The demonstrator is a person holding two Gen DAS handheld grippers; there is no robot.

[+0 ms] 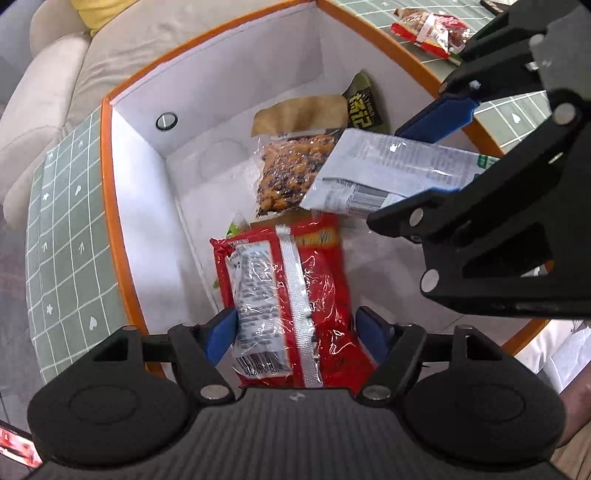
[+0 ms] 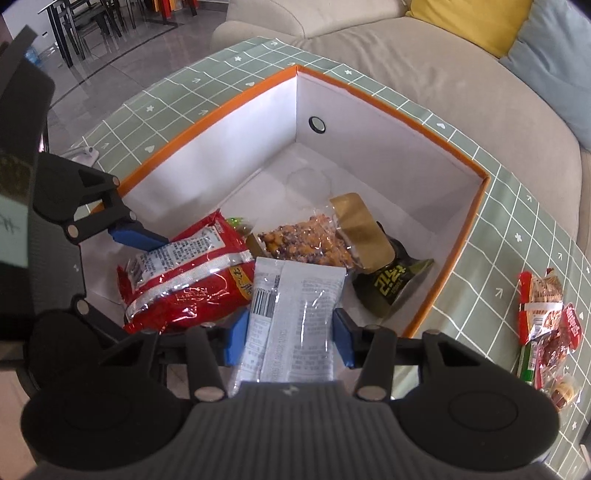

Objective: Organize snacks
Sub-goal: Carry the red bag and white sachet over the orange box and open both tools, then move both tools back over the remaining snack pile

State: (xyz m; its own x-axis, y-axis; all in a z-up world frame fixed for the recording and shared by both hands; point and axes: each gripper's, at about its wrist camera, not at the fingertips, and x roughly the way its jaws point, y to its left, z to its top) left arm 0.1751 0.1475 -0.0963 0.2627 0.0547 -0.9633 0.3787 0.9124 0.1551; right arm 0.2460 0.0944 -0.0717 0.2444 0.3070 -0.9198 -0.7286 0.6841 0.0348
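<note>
An orange-rimmed white box (image 1: 110, 184) (image 2: 476, 177) stands on a green checked tablecloth. My left gripper (image 1: 295, 332) hangs over its near end, jaws wide, with a red snack packet (image 1: 291, 288) (image 2: 184, 273) between the blue pads; the packet rests tilted on the box contents. One left finger (image 2: 136, 232) shows behind it in the right wrist view. My right gripper (image 2: 290, 339) (image 1: 424, 162) is shut on a white printed packet (image 2: 291, 325) (image 1: 388, 173), held over the box beside the red one.
In the box lie a clear bag of nuts (image 1: 291, 173) (image 2: 306, 243), a gold pouch (image 1: 299, 114) (image 2: 358, 229) and a black packet (image 1: 364, 107) (image 2: 391, 288). More red snack packets (image 1: 432, 29) (image 2: 546, 325) lie on the cloth outside. A beige sofa (image 2: 406, 66) stands behind.
</note>
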